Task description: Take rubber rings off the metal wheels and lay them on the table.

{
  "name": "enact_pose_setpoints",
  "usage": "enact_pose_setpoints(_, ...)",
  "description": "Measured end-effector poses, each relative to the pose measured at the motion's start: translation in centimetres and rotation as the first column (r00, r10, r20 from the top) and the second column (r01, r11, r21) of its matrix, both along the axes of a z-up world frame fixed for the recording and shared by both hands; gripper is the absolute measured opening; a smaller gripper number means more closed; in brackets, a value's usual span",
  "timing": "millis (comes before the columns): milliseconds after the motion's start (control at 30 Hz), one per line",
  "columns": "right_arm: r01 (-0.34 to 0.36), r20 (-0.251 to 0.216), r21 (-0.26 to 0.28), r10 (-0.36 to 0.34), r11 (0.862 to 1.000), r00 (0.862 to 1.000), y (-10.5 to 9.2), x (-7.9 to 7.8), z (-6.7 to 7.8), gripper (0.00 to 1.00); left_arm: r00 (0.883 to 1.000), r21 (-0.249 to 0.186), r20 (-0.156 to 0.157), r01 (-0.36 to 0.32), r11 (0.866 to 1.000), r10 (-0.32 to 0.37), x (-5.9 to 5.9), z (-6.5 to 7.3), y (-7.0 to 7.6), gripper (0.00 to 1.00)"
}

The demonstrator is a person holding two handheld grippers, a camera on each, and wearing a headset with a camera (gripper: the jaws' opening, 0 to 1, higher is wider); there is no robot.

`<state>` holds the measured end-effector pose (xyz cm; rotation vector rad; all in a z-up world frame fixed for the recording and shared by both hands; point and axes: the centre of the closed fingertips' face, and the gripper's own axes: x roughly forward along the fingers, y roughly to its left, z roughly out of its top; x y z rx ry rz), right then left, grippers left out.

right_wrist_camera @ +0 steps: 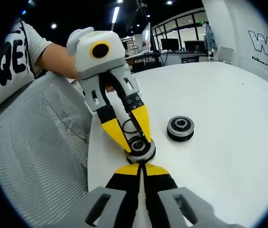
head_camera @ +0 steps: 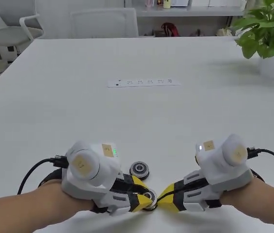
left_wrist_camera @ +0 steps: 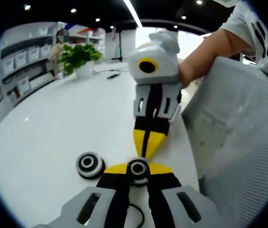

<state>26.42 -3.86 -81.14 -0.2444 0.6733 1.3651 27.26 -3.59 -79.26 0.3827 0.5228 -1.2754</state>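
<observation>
Lower centre of the right gripper view: the right gripper (right_wrist_camera: 142,170) is holding its yellow jaw tips pressed together, the points touching the near rim of the near wheel (right_wrist_camera: 141,150). Whether they are nipping its rubber ring cannot be told. Directly above, the left gripper (right_wrist_camera: 138,142) is clamping that wheel between its two jaws, one on each side (the left gripper view is showing the same hold at bottom centre). The wheel is resting on the white table (right_wrist_camera: 219,118). The far wheel (right_wrist_camera: 180,128) is lying flat right of centre, apart from both tools. Legible marks: a large "W" (right_wrist_camera: 261,39) on the wall at upper right, and shirt letters (right_wrist_camera: 11,45) beginning "QE" at upper left. Farther back, in the head view, a power strip (head_camera: 143,82) is lying at centre and a potted plant (head_camera: 267,29) is standing at upper right.
</observation>
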Motion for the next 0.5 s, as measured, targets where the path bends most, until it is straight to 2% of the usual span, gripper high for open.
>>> enact_pose_setpoints(200, 0.029, -0.043, 0.017, -0.029, 0.999, 0.999, -0.07, 0.09, 0.14, 0.0, 1.0, 0.011, 0.015, 0.008, 1.0, -0.008, -0.03, -0.01, -0.03, 0.13)
enact_pose_setpoints(500, 0.058, -0.074, 0.036, -0.055, 0.998, 0.996, -0.24, 0.23, 0.39, 0.0, 0.999, 0.025, 0.026, 0.021, 0.999, -0.022, -0.16, 0.0, 0.02, 0.13)
